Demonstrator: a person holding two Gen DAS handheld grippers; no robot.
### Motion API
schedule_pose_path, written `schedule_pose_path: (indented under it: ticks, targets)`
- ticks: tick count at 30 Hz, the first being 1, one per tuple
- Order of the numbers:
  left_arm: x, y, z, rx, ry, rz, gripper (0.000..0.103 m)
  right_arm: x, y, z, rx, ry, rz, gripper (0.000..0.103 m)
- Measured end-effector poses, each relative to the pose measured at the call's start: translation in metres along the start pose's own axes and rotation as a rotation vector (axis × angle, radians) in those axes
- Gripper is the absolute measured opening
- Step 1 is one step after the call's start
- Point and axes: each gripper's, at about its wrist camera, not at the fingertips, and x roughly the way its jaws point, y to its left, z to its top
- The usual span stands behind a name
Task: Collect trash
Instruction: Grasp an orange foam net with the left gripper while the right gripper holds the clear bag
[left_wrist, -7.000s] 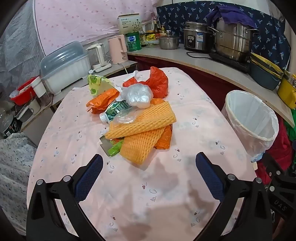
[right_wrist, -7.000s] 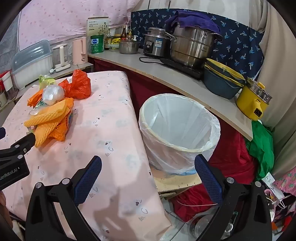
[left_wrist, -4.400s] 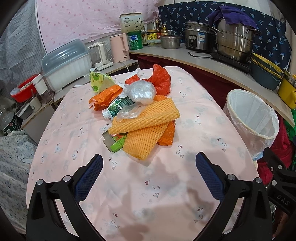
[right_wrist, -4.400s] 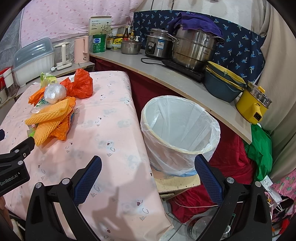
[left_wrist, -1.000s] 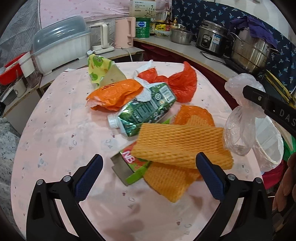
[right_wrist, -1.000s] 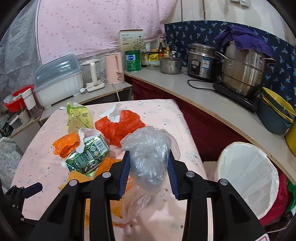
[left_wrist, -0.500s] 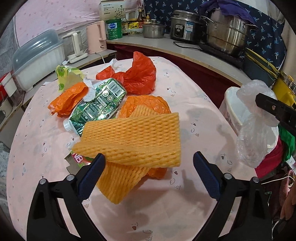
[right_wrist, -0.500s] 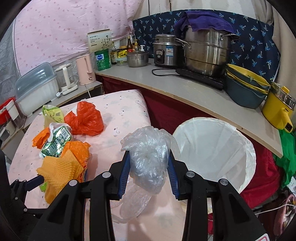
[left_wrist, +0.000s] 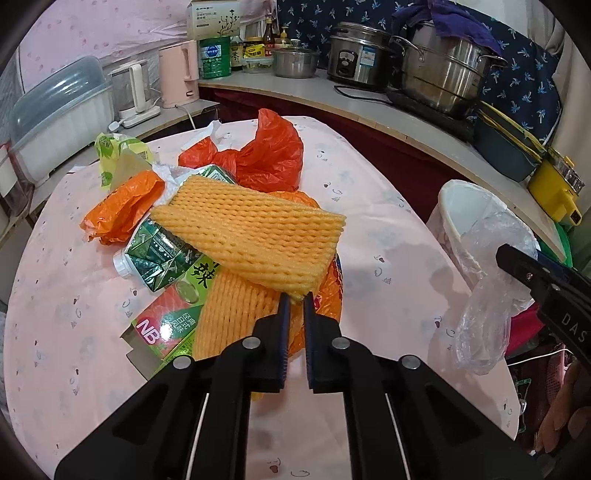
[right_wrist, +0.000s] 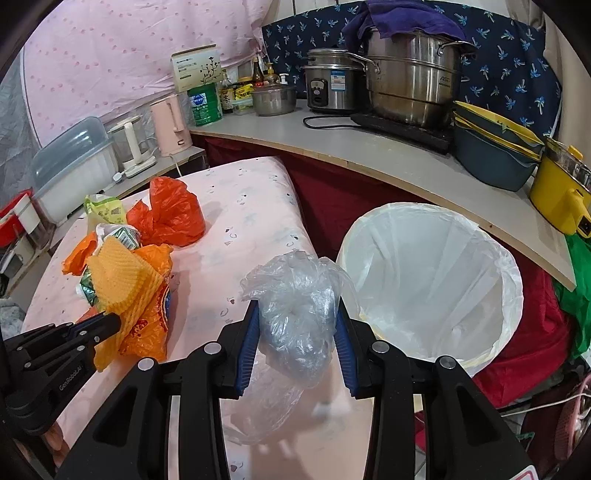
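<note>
My left gripper (left_wrist: 294, 300) has just snapped closed on the near corner of the orange foam-mesh fruit sleeve (left_wrist: 255, 230) — half a second ago its jaws stood wide. My right gripper (right_wrist: 294, 332) clamps the crumpled clear plastic bag (right_wrist: 299, 310) beside the white-lined round bin (right_wrist: 436, 280), just off the table's edge. The pink patterned tablecloth (left_wrist: 373, 229) lies bare between the trash pile and that edge; a cluttered grey counter (right_wrist: 369, 155) curves behind.
</note>
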Motion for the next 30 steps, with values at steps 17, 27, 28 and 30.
schedule_pose_path:
  ticks: [17,27,28,30]
  targets:
    - [-0.021,0.015,0.000,-0.081,0.000,-0.037,0.052,-0.009,-0.004,-0.001,0.017,-0.013,0.022,0.036]
    - [0.007,0.035,-0.005,-0.219,0.085,-0.056,0.057,-0.003,-0.008,-0.001,0.028,-0.005,0.027,0.037]
    - [0.009,0.036,-0.004,-0.222,0.086,-0.060,0.052,-0.002,-0.008,-0.001,0.028,-0.003,0.027,0.037]
    - [0.010,0.036,-0.002,-0.223,0.083,-0.067,0.045,0.001,-0.010,-0.002,0.030,0.001,0.030,0.037]
